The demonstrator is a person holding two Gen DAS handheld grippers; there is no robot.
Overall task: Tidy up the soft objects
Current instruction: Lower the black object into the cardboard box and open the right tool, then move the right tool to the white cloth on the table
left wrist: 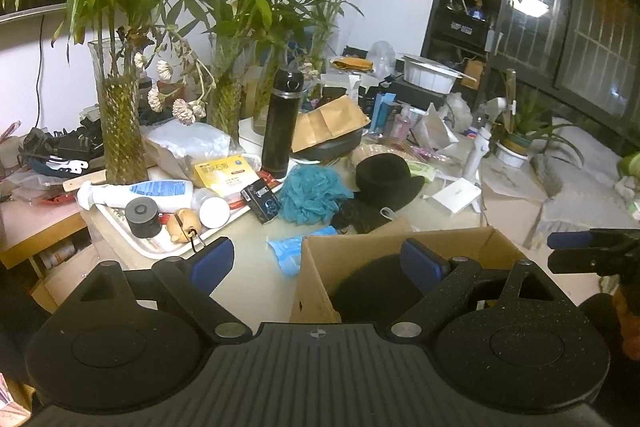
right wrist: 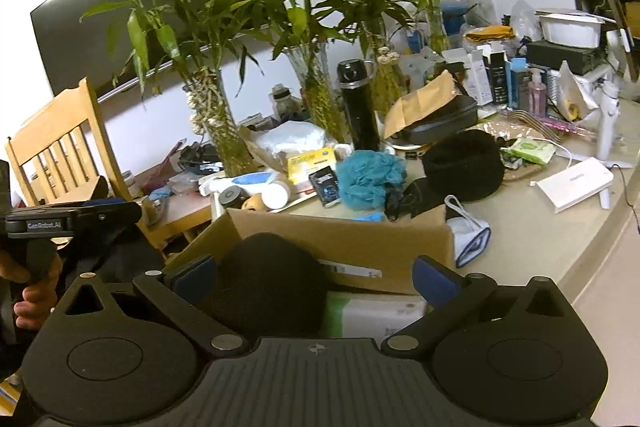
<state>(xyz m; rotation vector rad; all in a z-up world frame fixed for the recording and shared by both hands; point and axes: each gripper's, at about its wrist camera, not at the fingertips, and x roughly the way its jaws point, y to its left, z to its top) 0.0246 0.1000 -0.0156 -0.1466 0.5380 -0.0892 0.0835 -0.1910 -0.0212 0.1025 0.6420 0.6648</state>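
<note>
Jaws of left gripper (left wrist: 316,261) spread wide, nothing between the blue pads (left wrist: 212,259); jaws of right gripper (right wrist: 316,277) likewise spread wide, gripping nothing. Cardboard box (right wrist: 340,239) open-topped on pale table (right wrist: 540,227), directly ahead of both grippers. Dark soft item (right wrist: 264,283) lying inside box, seen between the right gripper's fingers, nearer the 9 o'clock pad, apparently not touched by either pad; in left wrist view same dark mass (left wrist: 372,287) sits low in box, just inside the 3 o'clock finger. Beyond box at 12 o'clock: teal mesh bath pouf (right wrist: 370,179) on table, with black soft hat (right wrist: 464,163) just beside it toward 3 o'clock. White drawstring pouch (right wrist: 468,231) against box's far corner at 2 o'clock in right wrist view. Crumpled blue wrapper (left wrist: 286,251) on table just beside box wall, at 11 o'clock in left wrist view. Black flask (left wrist: 280,123) upright behind pouf; glass vases of bamboo (left wrist: 120,115) further back at 10 o'clock. Right gripper visible at 3 o'clock edge of left wrist view, beside box.
</note>
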